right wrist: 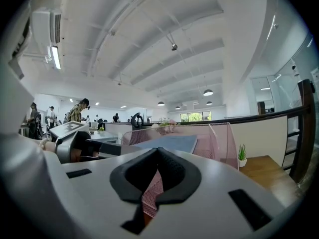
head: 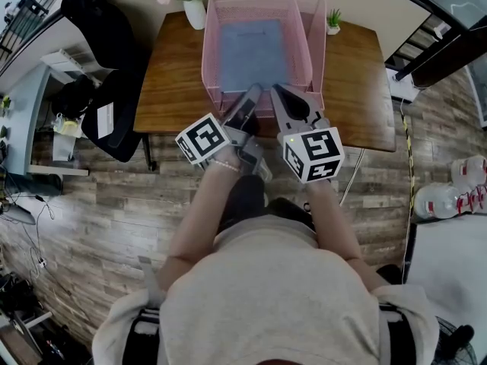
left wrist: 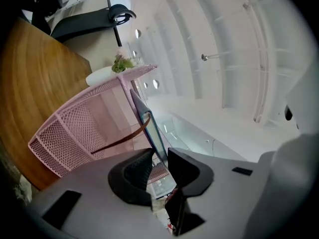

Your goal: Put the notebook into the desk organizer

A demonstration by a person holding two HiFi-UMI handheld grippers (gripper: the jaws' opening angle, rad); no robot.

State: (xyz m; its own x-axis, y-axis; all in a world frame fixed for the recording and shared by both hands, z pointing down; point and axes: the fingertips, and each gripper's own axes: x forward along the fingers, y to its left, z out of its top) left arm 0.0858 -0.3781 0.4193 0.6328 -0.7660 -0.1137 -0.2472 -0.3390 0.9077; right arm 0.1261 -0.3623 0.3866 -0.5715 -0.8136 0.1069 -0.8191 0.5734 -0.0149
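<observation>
Table (head: 171, 90): standing on the plank floor, showing a warm brown wooden top with bare stretches at both ends.
Desk organizer (head: 208, 44): sitting at the middle of the top, pink wire mesh, reaching from the far edge nearly to the near edge.
Vase (head: 195, 10): standing upright at the far edge, white, holding pale flowers, just beside the organizer's far left corner.
Potted plant (head: 333, 23): standing at the far edge, small and green in a white pot, just beside the organizer's right wall.
Floor (head: 99, 226): running grey-brown under the table, also carrying a dark office chair (head: 114, 112) just beside the table's left end.
</observation>
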